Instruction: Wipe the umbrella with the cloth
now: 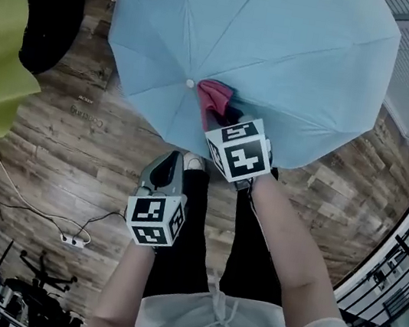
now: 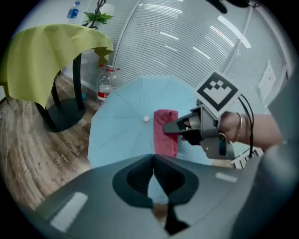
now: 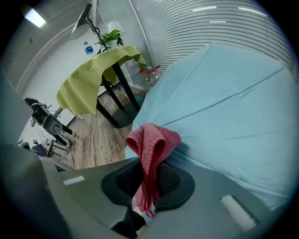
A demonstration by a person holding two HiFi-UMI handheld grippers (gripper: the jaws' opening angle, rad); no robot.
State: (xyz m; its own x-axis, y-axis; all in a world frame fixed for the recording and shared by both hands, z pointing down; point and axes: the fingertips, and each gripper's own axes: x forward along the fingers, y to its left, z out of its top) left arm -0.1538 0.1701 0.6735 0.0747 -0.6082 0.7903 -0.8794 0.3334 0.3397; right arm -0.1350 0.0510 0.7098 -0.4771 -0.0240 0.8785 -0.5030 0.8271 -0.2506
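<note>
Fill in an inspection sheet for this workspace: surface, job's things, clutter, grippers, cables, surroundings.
Surface: wood floor.
Job's things: open blue umbrella on the floor; pink cloth on its canopy beside the tip.
Clutter: bottle by the umbrella's far edge.
Grippers: right gripper shut on the cloth; left gripper shut, empty.
Cables: white cable and power strip on the floor.
Surroundings: covered table, blinds, exercise bike.

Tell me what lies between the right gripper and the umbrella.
The cloth, pinched in the right gripper, its folded end resting on the umbrella. Nothing else lies between. The right gripper view shows this best.
</note>
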